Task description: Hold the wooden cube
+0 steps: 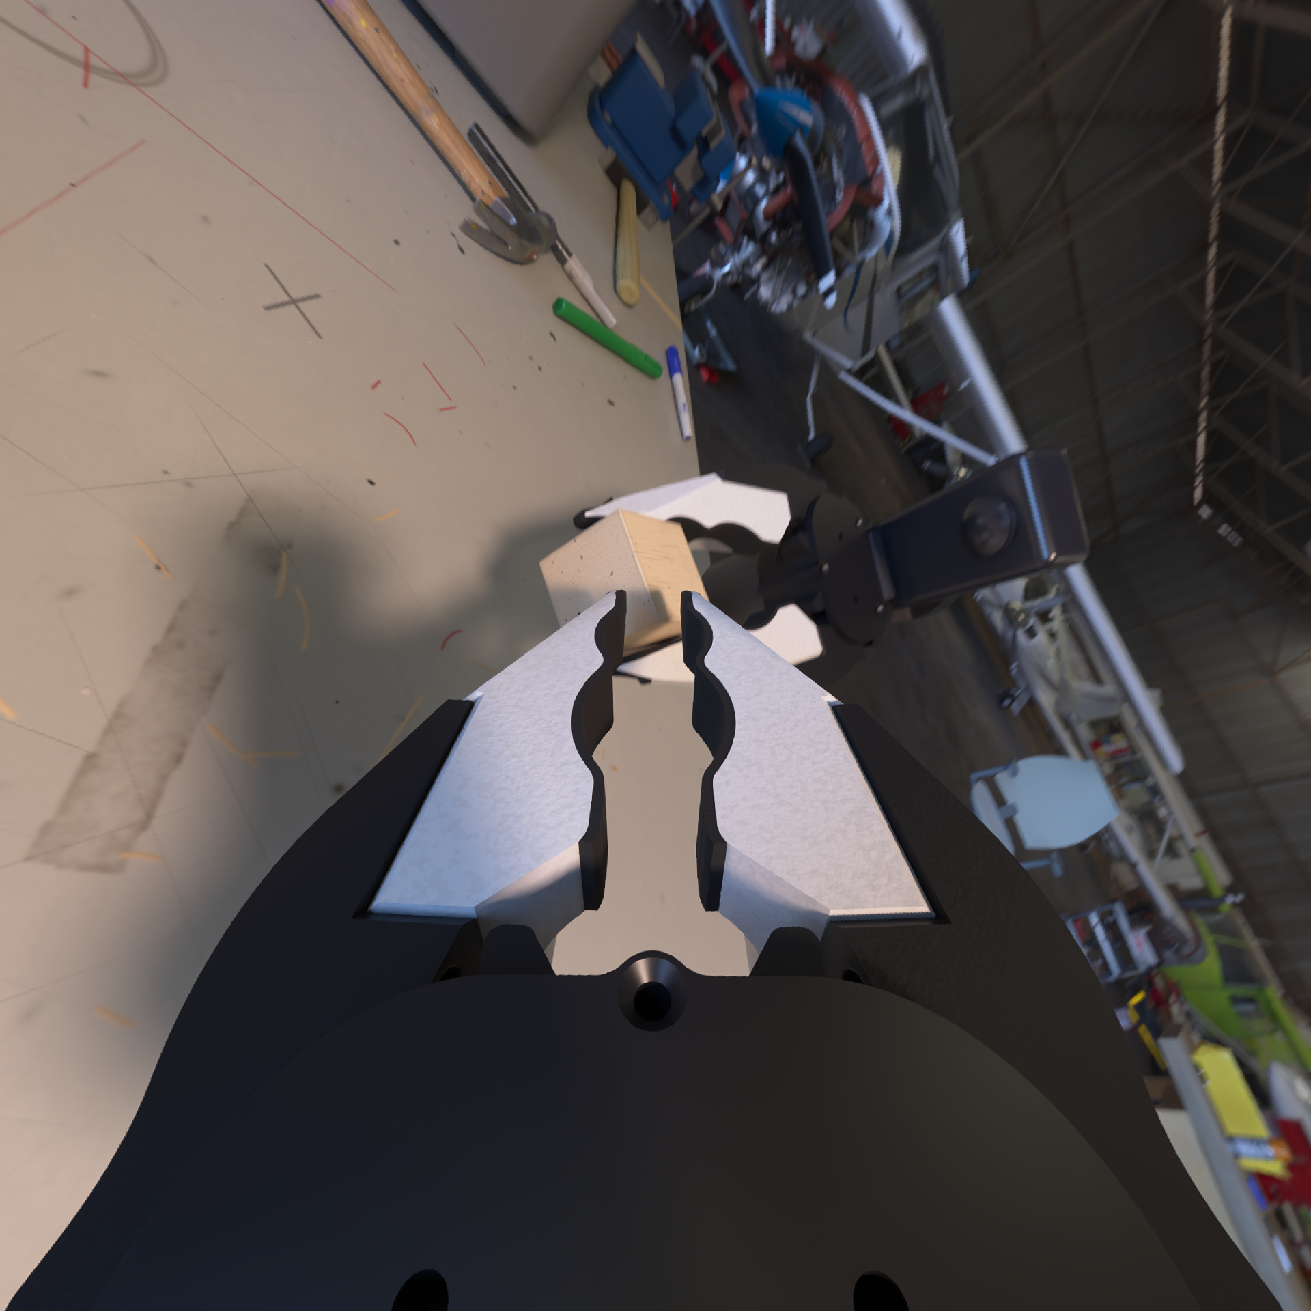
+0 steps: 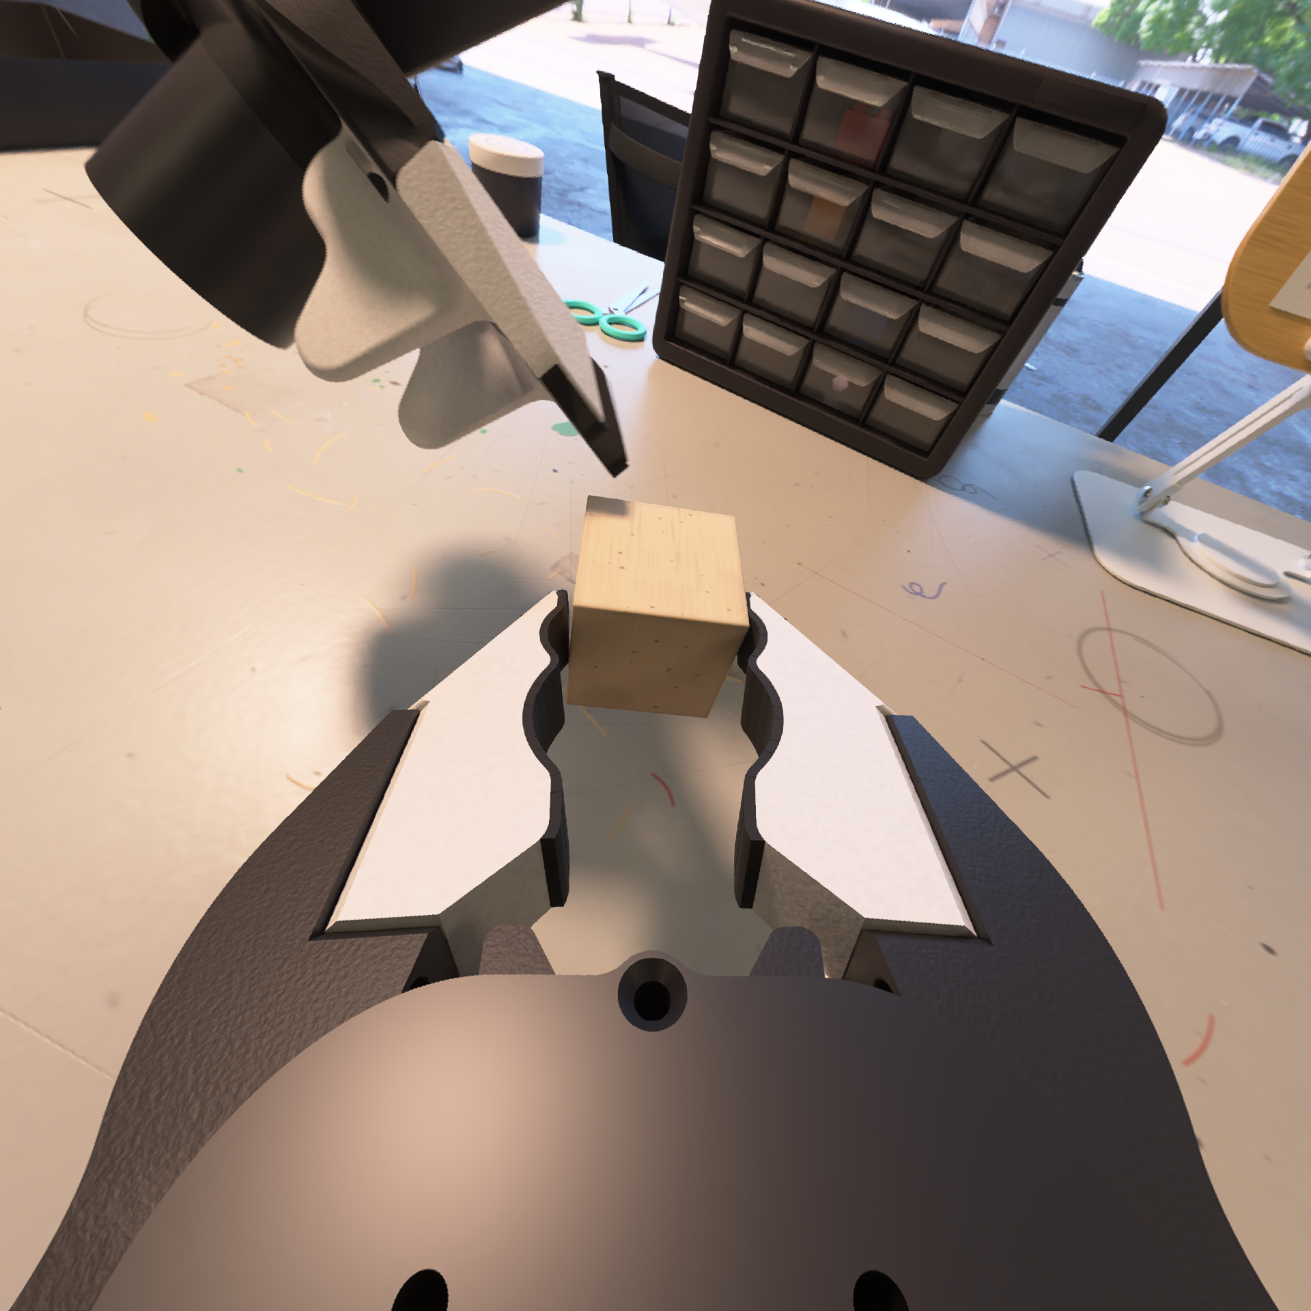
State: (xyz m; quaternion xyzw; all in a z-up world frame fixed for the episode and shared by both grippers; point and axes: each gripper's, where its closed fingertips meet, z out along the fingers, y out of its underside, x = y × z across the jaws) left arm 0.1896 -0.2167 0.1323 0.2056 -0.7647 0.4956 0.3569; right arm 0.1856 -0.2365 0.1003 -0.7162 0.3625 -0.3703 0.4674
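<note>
The left tool (image 2: 610,454) hangs just above the cube's far top edge, its jaws a narrow gap apart and clamping nothing. The cube (image 2: 656,610) sits lifted off the bench (image 2: 213,603), clamped between the right tool's (image 2: 656,624) fingertips. Farther right stand a drawer cabinet (image 2: 901,248) and a lamp base (image 2: 1192,553).

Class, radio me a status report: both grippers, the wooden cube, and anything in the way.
Right gripper shut on pale wooden cube, lifted off scuffed beige workbench. Left gripper empty, fingers narrowly apart, just above cube. Nothing in the way.
</note>
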